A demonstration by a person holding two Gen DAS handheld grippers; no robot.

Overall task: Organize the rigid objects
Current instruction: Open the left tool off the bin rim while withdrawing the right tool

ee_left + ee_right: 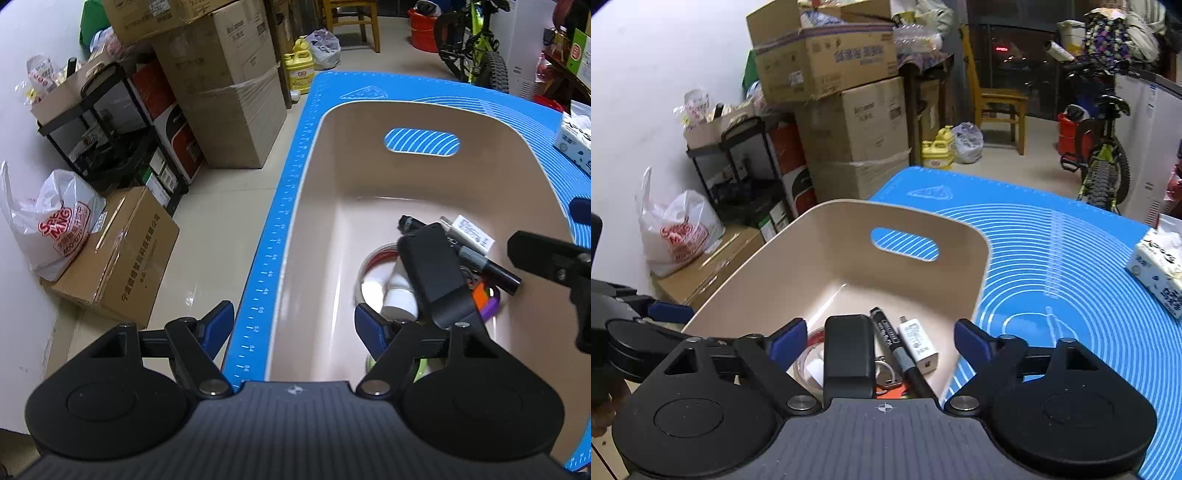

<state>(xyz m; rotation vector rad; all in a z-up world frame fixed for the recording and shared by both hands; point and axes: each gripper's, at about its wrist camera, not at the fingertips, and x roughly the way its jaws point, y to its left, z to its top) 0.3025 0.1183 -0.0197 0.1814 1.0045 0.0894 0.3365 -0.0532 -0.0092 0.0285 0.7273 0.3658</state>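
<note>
A beige bin (369,177) (812,258) with a handle slot stands on the blue mat (280,206) (1071,258). At its near end lie a black case (432,273) (847,350), a black marker (480,258) (890,339), a white charger (472,230) (919,345), a white bottle (399,295), a red-rimmed ring (373,258) and a purple and orange piece (491,306). My left gripper (293,321) hangs open over the bin's left wall, holding nothing. My right gripper (881,338) is open above the case, marker and charger, not touching them.
A tissue pack (576,144) (1160,266) lies at the mat's right side. Cardboard boxes (221,92), a black rack (110,129) and a plastic bag (55,225) crowd the floor to the left. A bicycle (1104,155) and a wooden chair (997,99) stand beyond the table.
</note>
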